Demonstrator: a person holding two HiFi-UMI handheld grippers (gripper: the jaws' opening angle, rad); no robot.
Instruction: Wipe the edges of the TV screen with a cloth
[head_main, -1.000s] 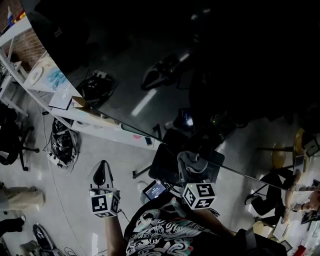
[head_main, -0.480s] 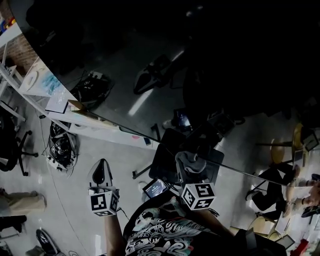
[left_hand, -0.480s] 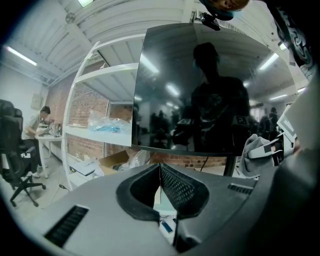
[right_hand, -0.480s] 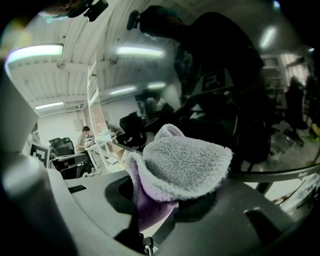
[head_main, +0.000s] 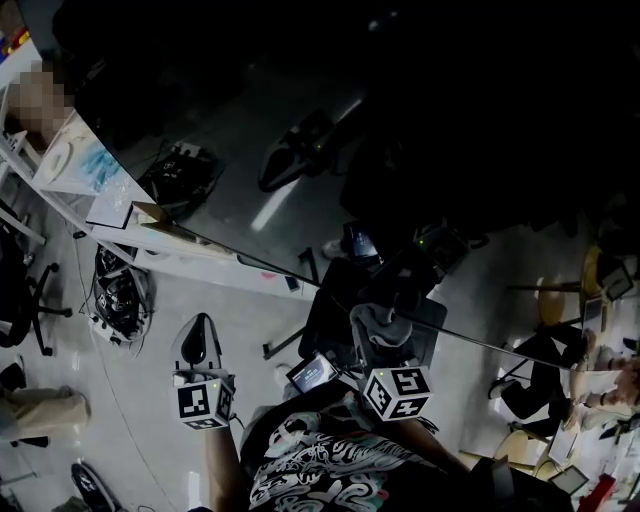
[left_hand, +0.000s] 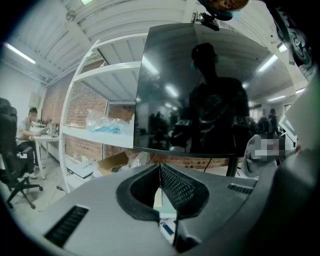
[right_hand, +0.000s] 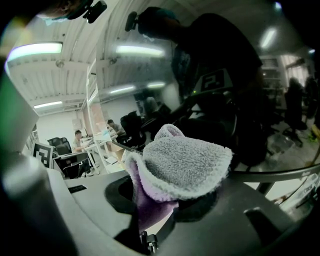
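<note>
Chiefly, the risk is slippage. The right gripper (right_hand: 170, 197) has its fingers clamped on just the lower fold of the cloth (right_hand: 182, 162), held near the bottom edge of the TV (head_main: 420, 150). A hard drag could pull it loose and let plastic scrape the glossy, mirror-dark glass. The cloth is fluffy grey terry, purple inside, bunched into a dome. The left gripper (left_hand: 160, 172) has its ribbed fingers closed on nothing.

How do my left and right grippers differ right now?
The left gripper has its jaws shut together on nothing; the right gripper is clamped on the grey cloth. The left gripper stands back from the TV screen; the right gripper sits by its lower edge. Both point toward the screen.
</note>
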